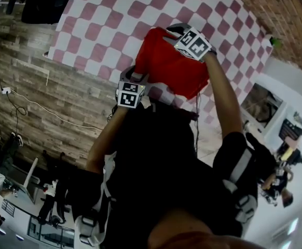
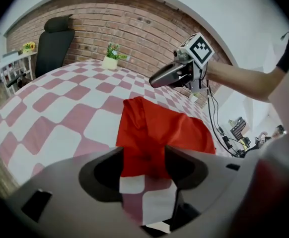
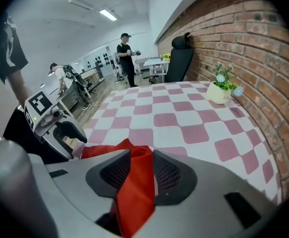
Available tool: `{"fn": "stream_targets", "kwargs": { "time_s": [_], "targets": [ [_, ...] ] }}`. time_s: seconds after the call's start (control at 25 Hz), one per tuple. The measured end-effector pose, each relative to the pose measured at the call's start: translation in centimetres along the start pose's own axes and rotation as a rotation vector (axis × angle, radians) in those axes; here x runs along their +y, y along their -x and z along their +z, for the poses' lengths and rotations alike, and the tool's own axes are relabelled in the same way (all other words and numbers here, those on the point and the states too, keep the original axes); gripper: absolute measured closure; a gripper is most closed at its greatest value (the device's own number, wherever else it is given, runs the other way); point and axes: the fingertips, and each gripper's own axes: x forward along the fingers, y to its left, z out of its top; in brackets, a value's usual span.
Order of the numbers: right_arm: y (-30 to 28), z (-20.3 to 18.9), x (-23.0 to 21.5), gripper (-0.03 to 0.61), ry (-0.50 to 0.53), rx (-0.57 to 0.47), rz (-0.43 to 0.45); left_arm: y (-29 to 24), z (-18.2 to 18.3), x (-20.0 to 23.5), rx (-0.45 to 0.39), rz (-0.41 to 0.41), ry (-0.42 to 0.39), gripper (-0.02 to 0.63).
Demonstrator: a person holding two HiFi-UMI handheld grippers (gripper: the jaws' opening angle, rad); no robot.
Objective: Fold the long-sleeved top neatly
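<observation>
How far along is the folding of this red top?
Done: the red long-sleeved fabric top lies gathered into a compact bundle on the pink-and-white checked tablecloth. In hand: the left claw and right claw stand open, its cloth between each one's jaws. Still to do: probably flattening its raised ridge and squaring edges.

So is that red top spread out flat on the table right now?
No: the red top lies bunched in a rumpled heap on the checkered table, with folds standing up.
</observation>
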Motion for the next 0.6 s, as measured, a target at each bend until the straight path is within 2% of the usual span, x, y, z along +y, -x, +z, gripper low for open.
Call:
{"fn": "stream_targets", "kwargs": {
  "time_s": [0.32, 0.52, 0.6],
  "targets": [
    [-5.6, -3.7, -2.1, 0.448, -0.044, 0.182, 0.185, -2.5, -1.8, 0.5, 0.080, 0.016, 0.092, 0.364],
    [-7.5, -5.1, -2.1, 0.449, -0.081, 0.238, 0.246, -3.3, -2.3, 0.8, 0.106, 0.010, 0.081, 0.365],
    [-7.7, -5.2, -1.8, 0.472, -0.084, 0.242, 0.263, -3.4, -2.4, 0.8, 0.109, 0.014, 0.063, 0.387]
  ]
}}
